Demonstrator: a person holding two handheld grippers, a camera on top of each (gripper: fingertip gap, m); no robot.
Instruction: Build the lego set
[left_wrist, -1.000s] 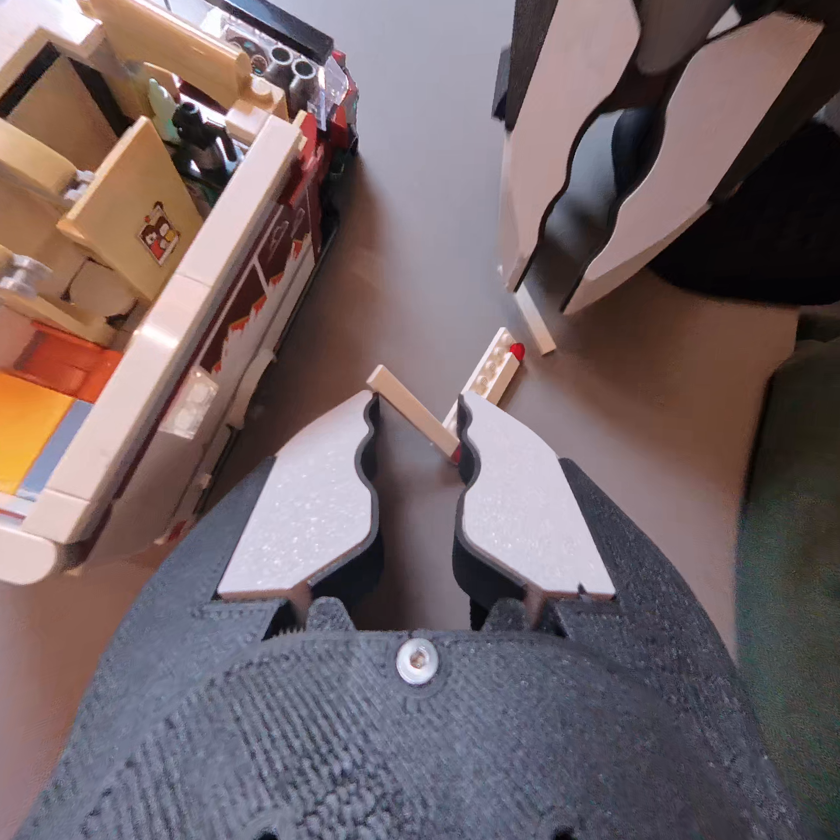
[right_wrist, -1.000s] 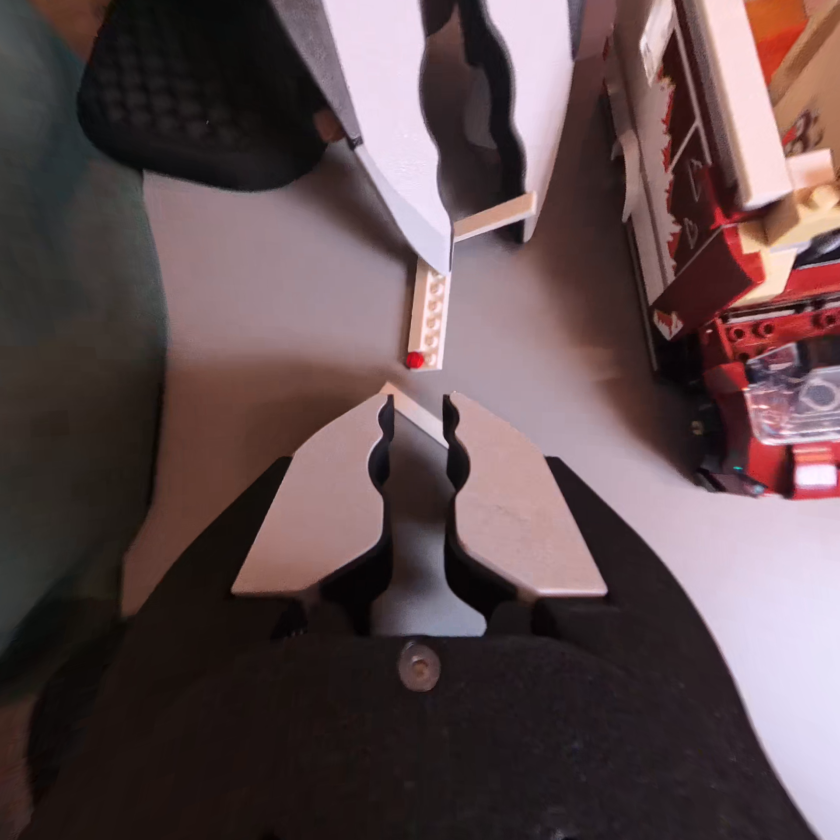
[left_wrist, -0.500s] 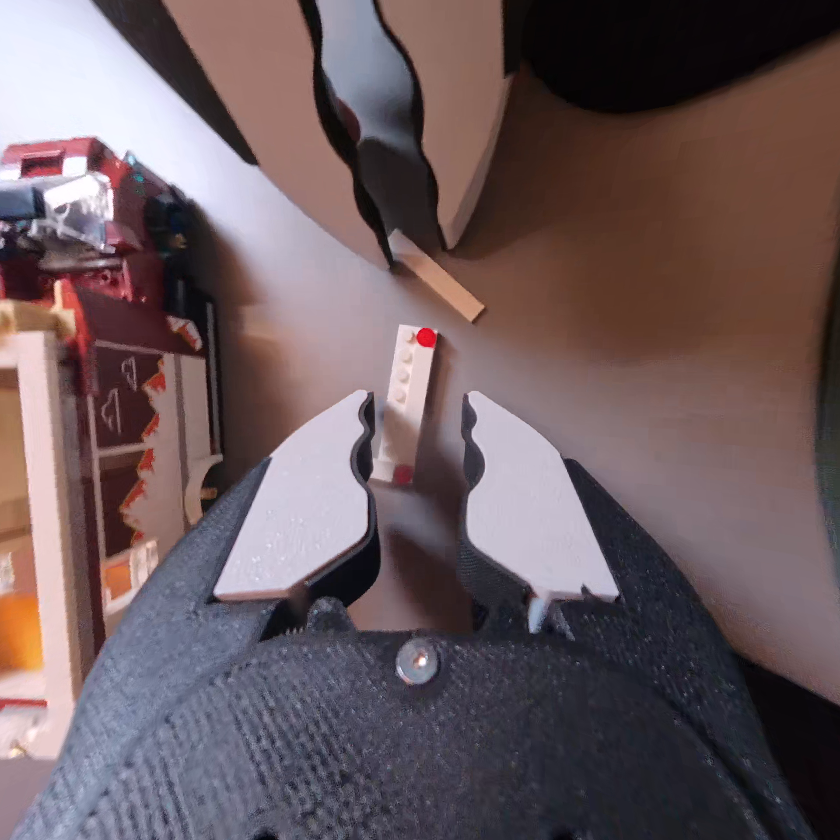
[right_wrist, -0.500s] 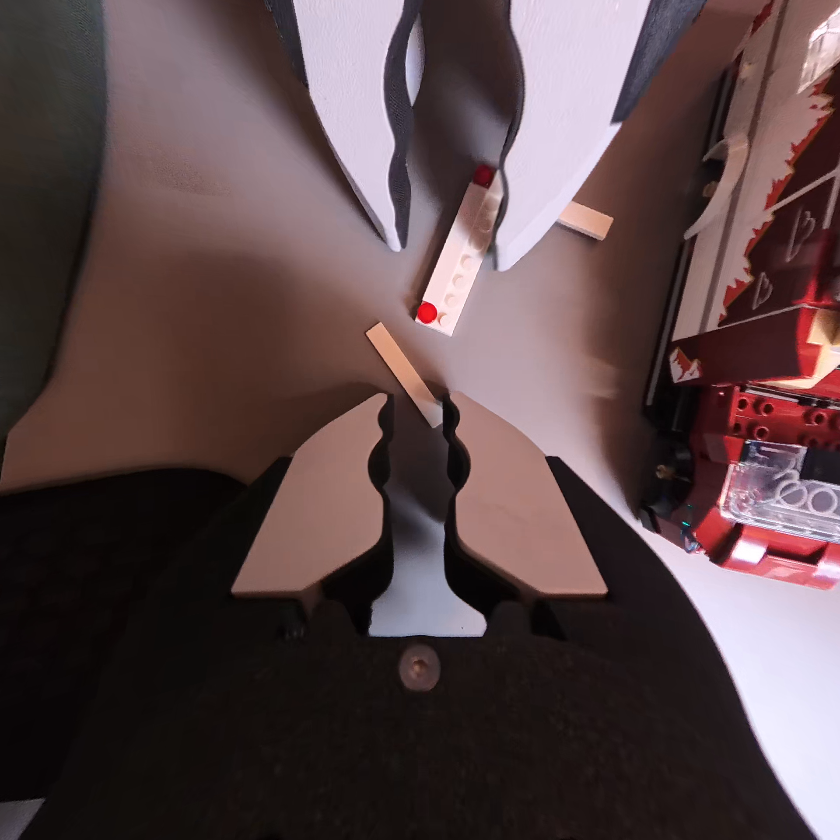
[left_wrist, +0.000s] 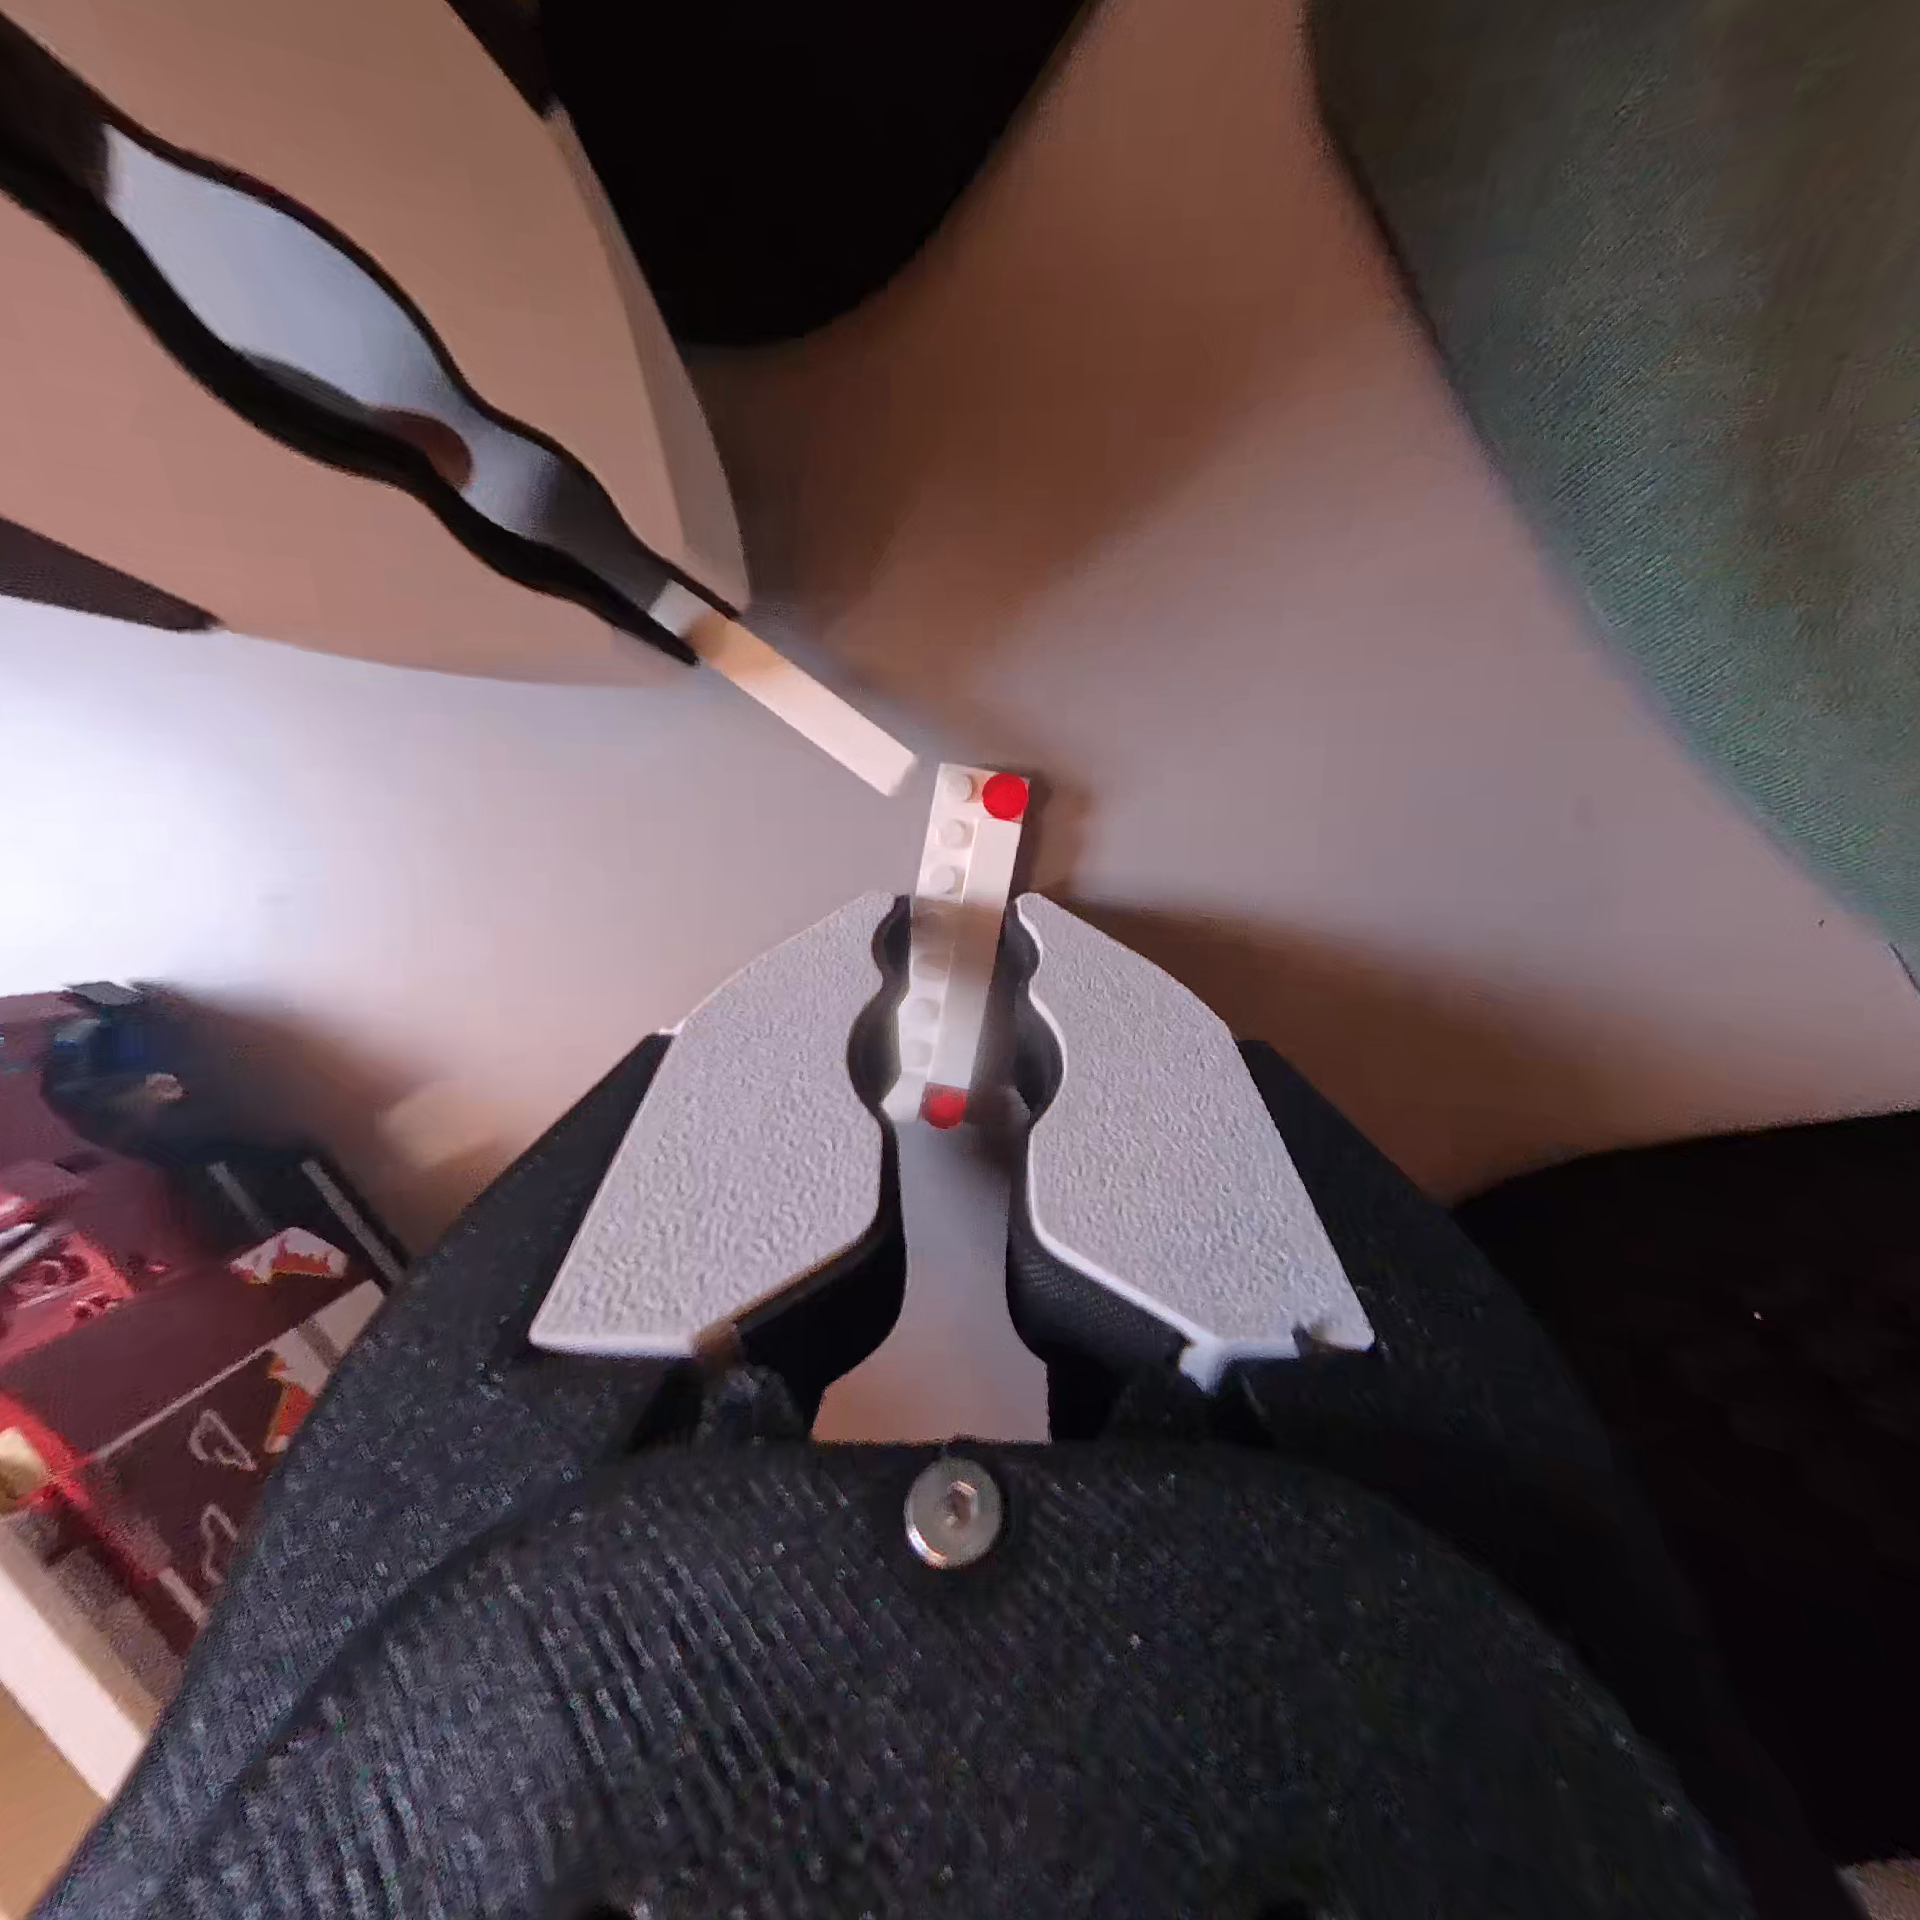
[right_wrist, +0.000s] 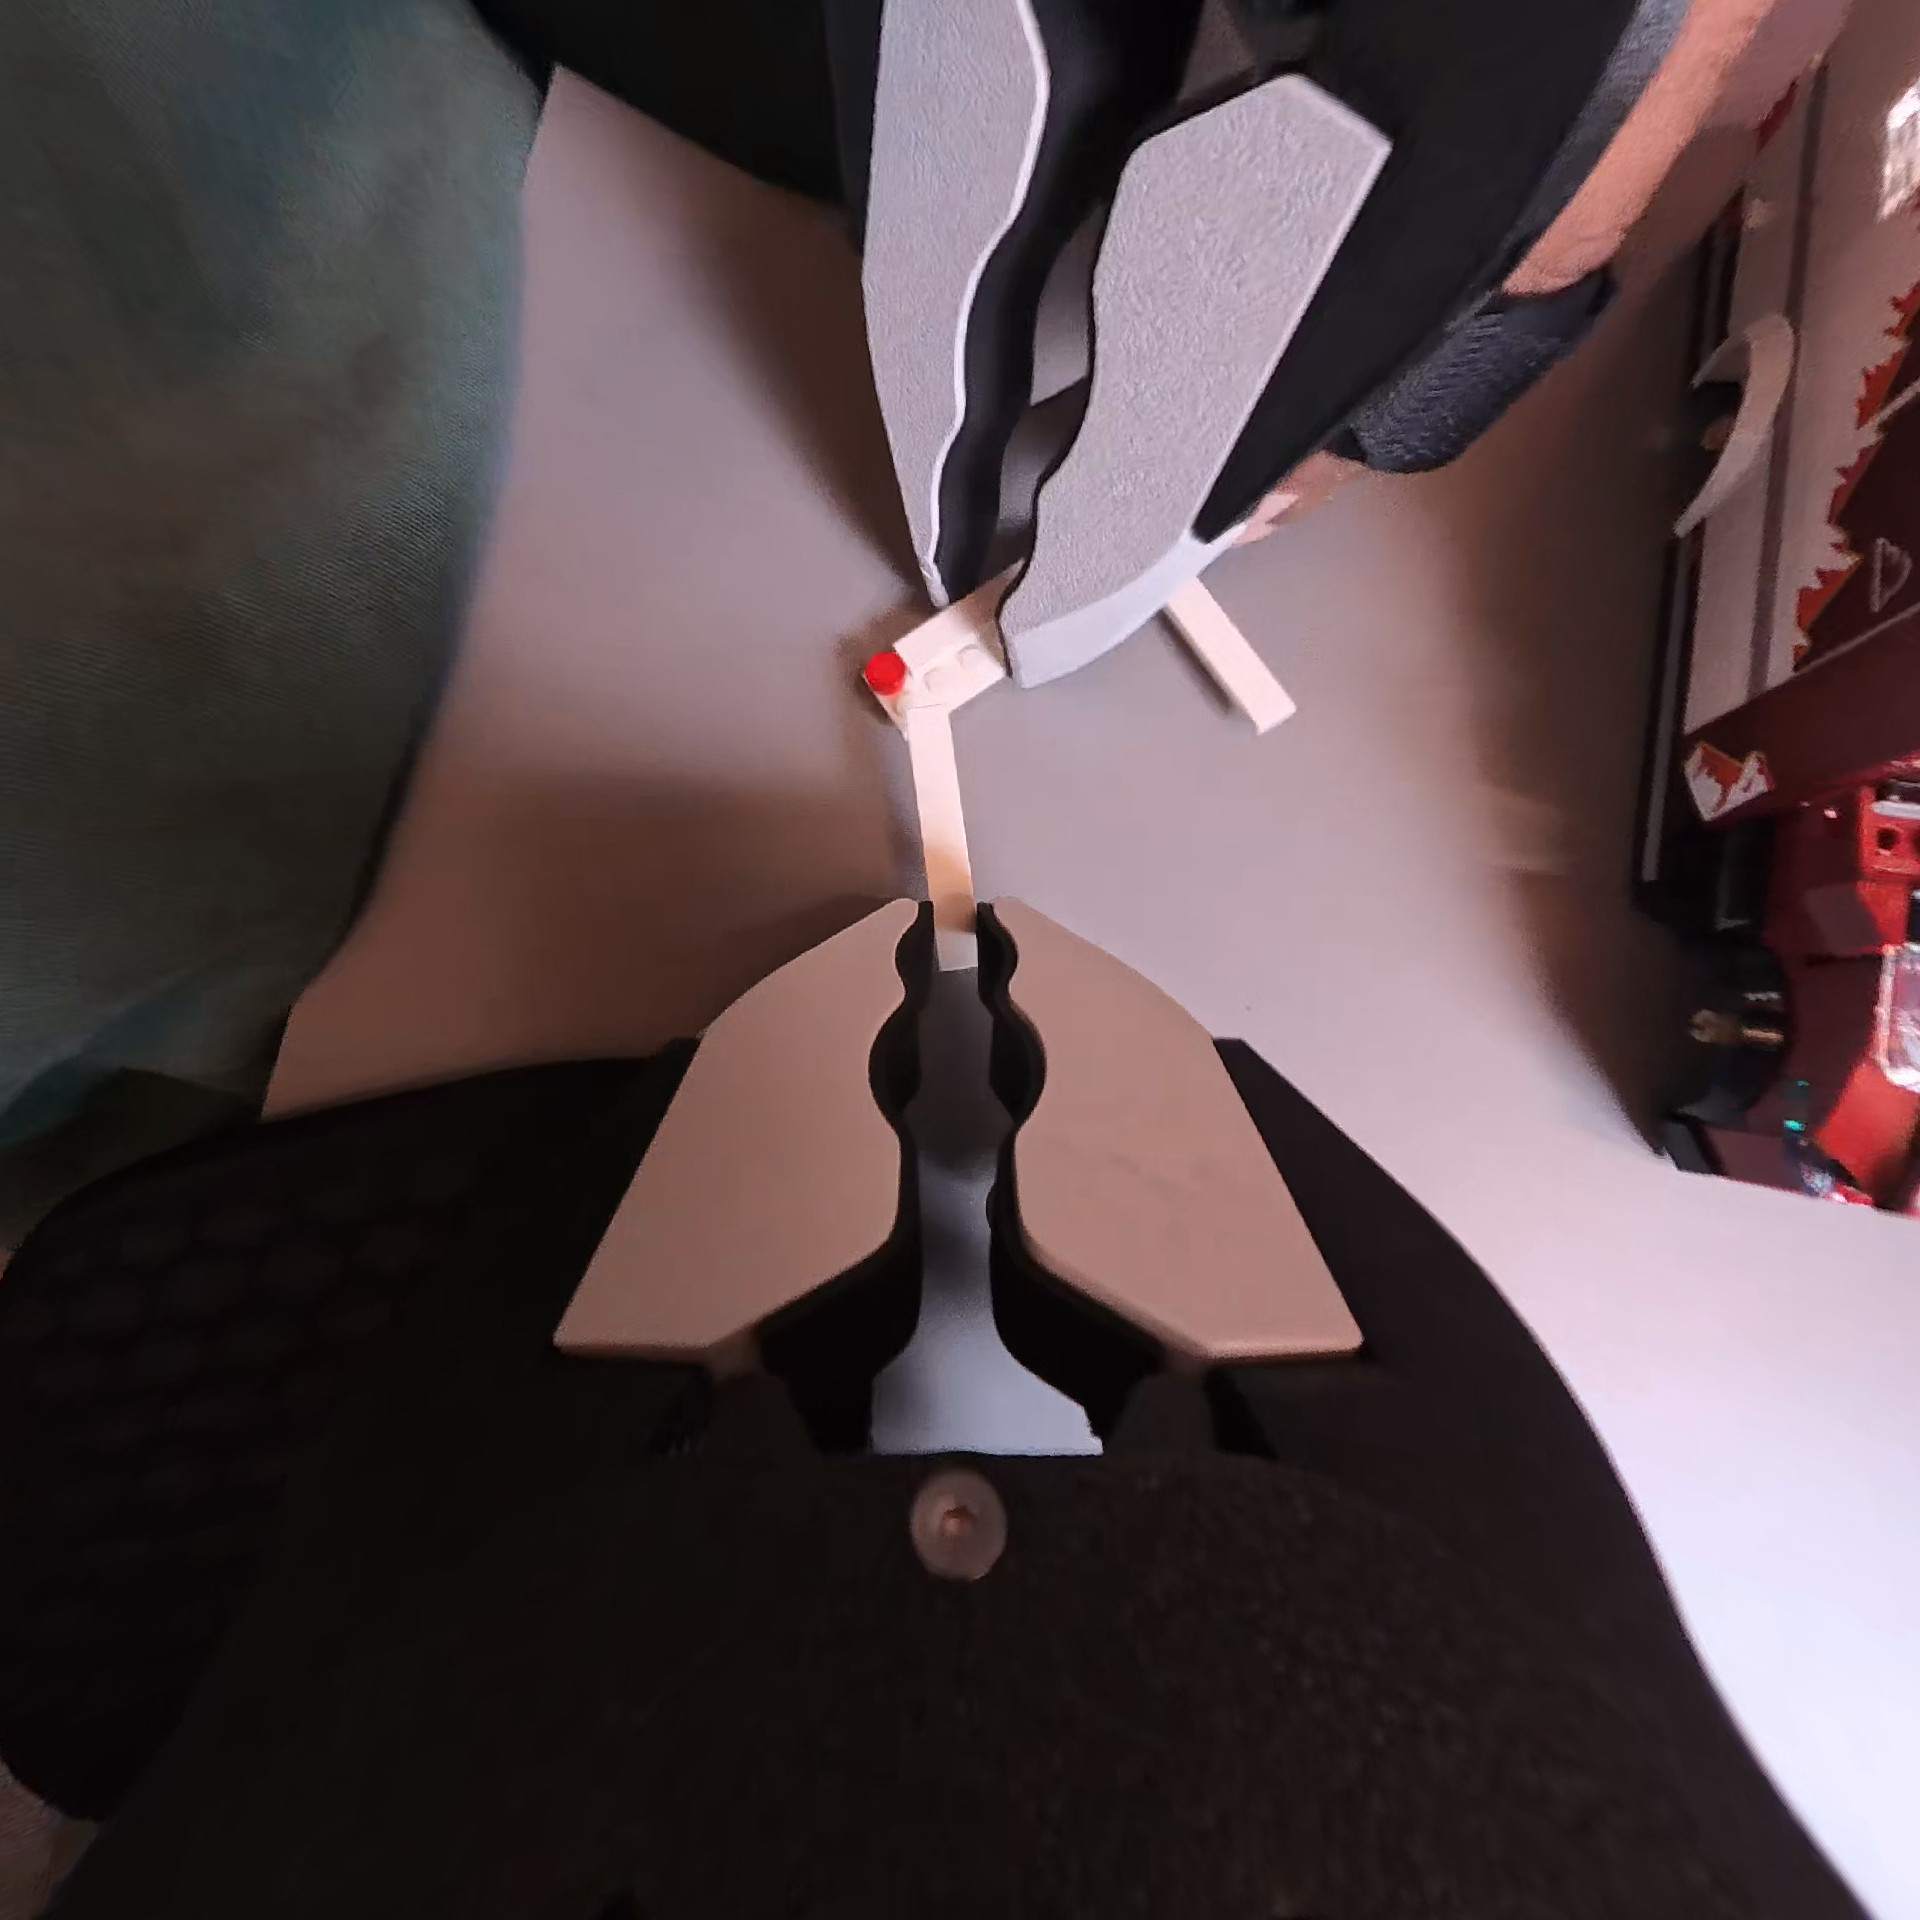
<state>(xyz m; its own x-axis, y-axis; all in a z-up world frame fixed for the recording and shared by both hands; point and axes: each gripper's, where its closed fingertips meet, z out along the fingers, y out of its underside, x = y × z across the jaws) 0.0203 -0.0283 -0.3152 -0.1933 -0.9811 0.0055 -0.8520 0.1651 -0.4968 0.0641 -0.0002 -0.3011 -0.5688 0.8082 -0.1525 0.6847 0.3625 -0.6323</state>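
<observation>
The left gripper (left_wrist: 956, 914) is seen closed down on a white studded plate (left_wrist: 971, 831), which runs lengthwise between its fingers (left_wrist: 790, 1091); both inner edges are met by the plate's long sides. A red stud (left_wrist: 1005, 796) is carried on the plate's far end, beyond the fingertips, and a second red stud (left_wrist: 943, 1110) sits at the near end, deep between the fingers. The plate is kept low at the grey table (left_wrist: 312, 810); whether it is lifted clear cannot be told.

The right gripper (right_wrist: 948, 914) is nearly closed, and a thin tan strip (right_wrist: 943, 800) is pinched by its near end between the black pads at the very tips. The strip is stretched straight ahead, and its far end is laid against the plate's end just beside the red stud (right_wrist: 885, 668). From the left wrist view the same strip (left_wrist: 810, 717) is shown coming in slantwise out of the far gripper's tips, its free end just short of the plate's corner.

A second tan strip (right_wrist: 1231, 665) is left lying on the table just beyond the left gripper's fingers (right_wrist: 1174, 416). A red and white brick model (right_wrist: 1829, 582) is stood off to the right, well apart from both grippers. A green cloth (right_wrist: 208, 416) is seen along the table's left edge.
</observation>
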